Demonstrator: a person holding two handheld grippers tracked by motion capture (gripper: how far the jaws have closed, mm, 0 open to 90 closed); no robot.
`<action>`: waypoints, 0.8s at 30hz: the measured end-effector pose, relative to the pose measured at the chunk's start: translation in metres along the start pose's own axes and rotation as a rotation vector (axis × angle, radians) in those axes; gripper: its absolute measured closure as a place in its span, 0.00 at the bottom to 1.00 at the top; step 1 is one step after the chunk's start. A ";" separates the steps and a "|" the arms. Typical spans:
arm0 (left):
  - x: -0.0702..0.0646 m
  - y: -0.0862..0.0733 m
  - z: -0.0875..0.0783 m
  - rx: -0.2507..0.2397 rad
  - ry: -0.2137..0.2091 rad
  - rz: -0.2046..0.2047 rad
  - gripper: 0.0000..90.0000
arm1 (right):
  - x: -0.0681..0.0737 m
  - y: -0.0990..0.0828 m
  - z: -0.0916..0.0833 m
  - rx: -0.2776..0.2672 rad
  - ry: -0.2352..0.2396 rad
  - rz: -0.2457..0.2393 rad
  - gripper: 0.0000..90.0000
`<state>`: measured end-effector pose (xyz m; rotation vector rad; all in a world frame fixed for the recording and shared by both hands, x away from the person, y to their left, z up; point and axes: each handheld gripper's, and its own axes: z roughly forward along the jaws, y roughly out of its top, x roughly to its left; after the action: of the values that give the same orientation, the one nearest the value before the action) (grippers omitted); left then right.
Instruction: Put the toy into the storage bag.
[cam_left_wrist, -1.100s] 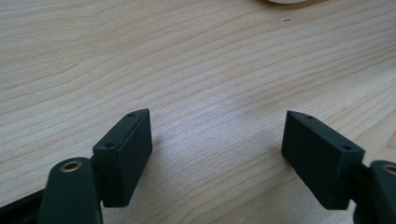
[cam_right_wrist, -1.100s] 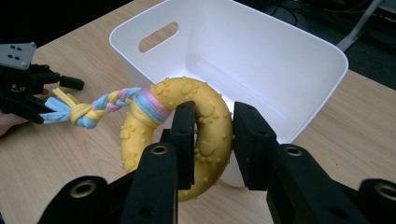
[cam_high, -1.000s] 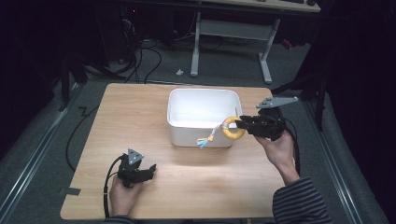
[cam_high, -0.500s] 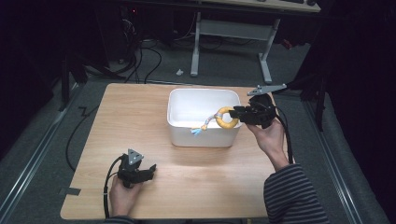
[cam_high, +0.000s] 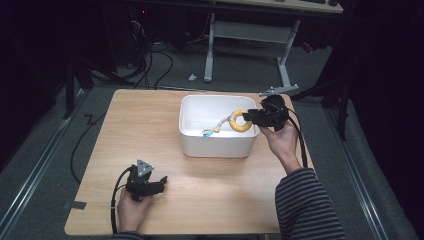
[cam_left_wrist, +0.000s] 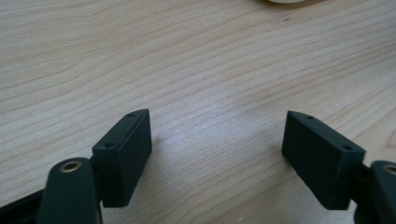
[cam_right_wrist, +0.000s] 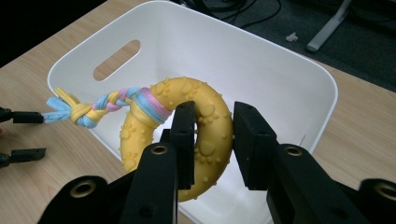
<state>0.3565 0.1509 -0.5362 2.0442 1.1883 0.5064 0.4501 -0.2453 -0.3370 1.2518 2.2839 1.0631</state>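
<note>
A: Where is free room found on the table (cam_high: 150, 125)?

B: The whole left half and the near strip are left bare; only the left gripper (cam_high: 161, 183) is rested at the near left corner, jaws apart, with plain wood ahead of it.

A: What is blocked?

B: The middle far part is taken by the white bin (cam_high: 216, 145). Its opening is partly occupied by the yellow ring toy (cam_right_wrist: 187, 135), clamped in the right gripper (cam_right_wrist: 212, 140) above the right rim, and the braided tail (cam_right_wrist: 93, 109) is hung across the inside.
</note>
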 end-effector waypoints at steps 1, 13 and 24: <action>0.000 0.000 0.000 0.000 0.000 0.000 0.27 | -0.002 0.000 0.003 0.005 -0.007 0.008 0.79; 0.000 0.000 0.000 -0.001 0.000 -0.001 0.27 | -0.002 -0.001 0.023 0.042 -0.042 0.003 0.79; 0.000 0.000 0.000 -0.001 -0.001 -0.001 0.27 | 0.001 -0.003 0.035 0.075 -0.033 -0.002 0.79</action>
<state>0.3565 0.1508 -0.5362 2.0433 1.1882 0.5054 0.4676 -0.2296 -0.3626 1.2862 2.3192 0.9575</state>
